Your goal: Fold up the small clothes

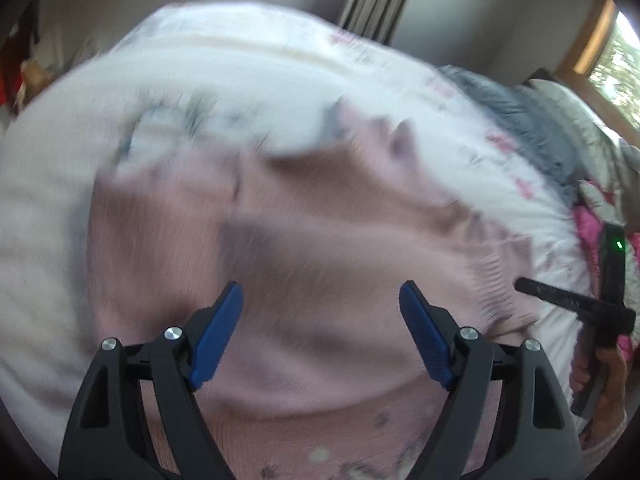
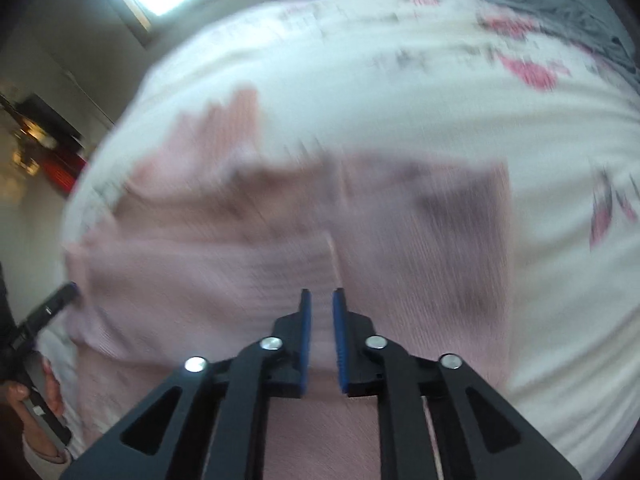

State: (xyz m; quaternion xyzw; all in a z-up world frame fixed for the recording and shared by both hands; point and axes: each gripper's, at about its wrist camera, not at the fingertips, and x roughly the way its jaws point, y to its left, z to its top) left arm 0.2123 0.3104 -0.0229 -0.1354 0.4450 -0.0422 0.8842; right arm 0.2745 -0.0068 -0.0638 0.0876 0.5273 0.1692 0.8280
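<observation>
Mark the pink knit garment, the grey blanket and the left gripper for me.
pink knit garment (image 1: 328, 264): left wrist view, middle of the fabric.
grey blanket (image 1: 520, 120): left wrist view, rumpled folds at the bed's far right.
left gripper (image 1: 320, 332): left wrist view, midway between the blue fingertips, wide apart.

A bed (image 1: 72, 184) fills most of both views, covered with a white sheet (image 2: 400, 92) printed with pink and grey flowers. A pale pink knit garment (image 1: 320, 264) lies spread flat on the sheet, across the centre and lower part of each frame, blurred by motion. At the upper right of both frames a crumpled grey blanket (image 1: 532, 120) rests on the bed's far edge.
</observation>
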